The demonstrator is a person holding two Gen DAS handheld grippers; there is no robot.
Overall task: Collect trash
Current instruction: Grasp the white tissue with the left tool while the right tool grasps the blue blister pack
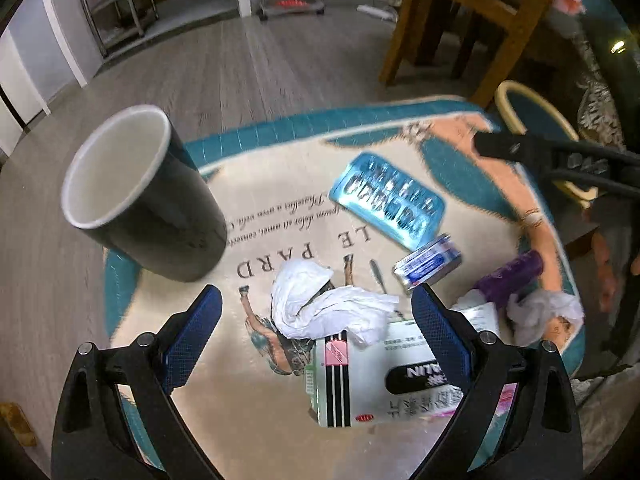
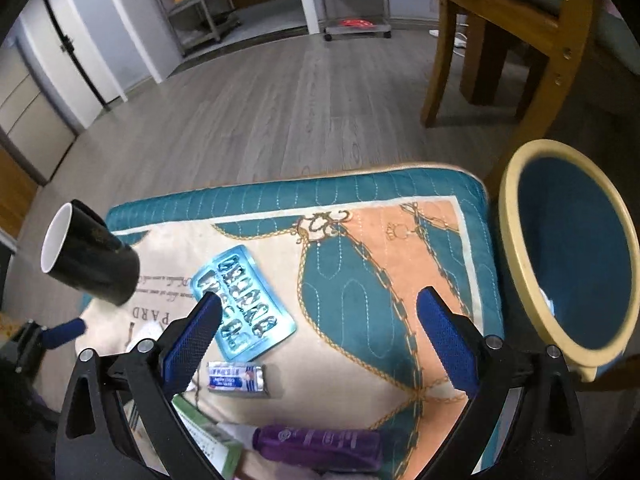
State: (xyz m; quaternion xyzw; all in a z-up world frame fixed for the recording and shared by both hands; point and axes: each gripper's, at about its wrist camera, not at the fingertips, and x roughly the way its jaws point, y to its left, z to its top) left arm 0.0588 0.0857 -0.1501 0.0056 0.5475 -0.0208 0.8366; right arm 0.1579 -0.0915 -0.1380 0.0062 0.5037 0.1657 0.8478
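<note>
**Both grippers spread over the littered mat**

Your left gripper (image 1: 316,312) hangs open over the crumpled tissue (image 1: 320,304) and carton (image 1: 380,380) — only its view shows them fully. Your right gripper (image 2: 320,320), also open and empty, alone reveals the bin (image 2: 516,240) beside the mat (image 2: 360,280). The blister pack (image 2: 244,304) lies between them.
</note>
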